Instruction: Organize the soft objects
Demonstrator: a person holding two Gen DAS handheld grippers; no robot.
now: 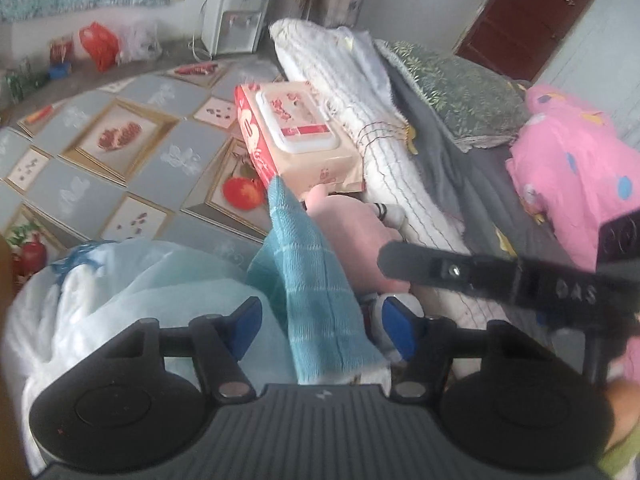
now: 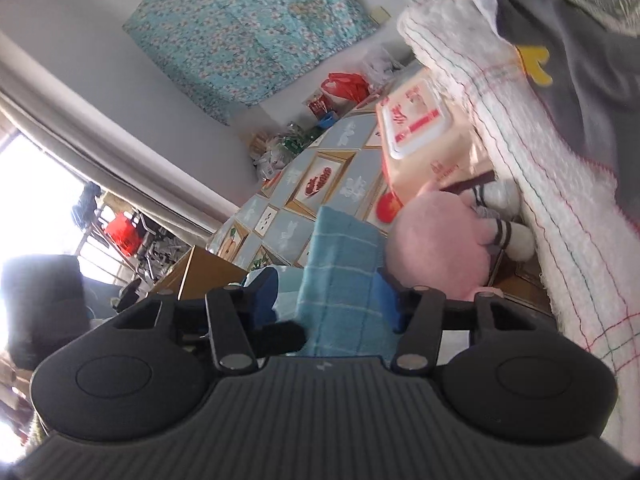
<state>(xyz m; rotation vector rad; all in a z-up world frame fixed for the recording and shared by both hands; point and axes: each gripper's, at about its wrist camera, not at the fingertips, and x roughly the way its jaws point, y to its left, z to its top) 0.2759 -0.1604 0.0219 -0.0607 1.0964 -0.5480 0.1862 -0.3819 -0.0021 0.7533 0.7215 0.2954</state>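
A teal checked towel [image 1: 316, 280] stands up between the blue pads of my left gripper [image 1: 322, 328], whose jaws are wide apart and do not pinch it. In the right wrist view the same towel [image 2: 344, 280] fills the gap of my right gripper [image 2: 332, 300]; the jaws stand apart with the cloth between them. The right gripper's black finger [image 1: 460, 272] crosses the left view from the right. A pink plush toy [image 1: 352, 232] with striped white legs lies behind the towel, also in the right wrist view [image 2: 440, 240].
A pink wet-wipes pack [image 1: 300, 132] sits on the fruit-patterned tablecloth [image 1: 120, 148]. A white stitched towel [image 1: 384, 128], grey cloth, a green pillow [image 1: 460, 92] and pink fabric [image 1: 572, 160] pile to the right. A light-blue and white bundle [image 1: 120, 300] lies front left.
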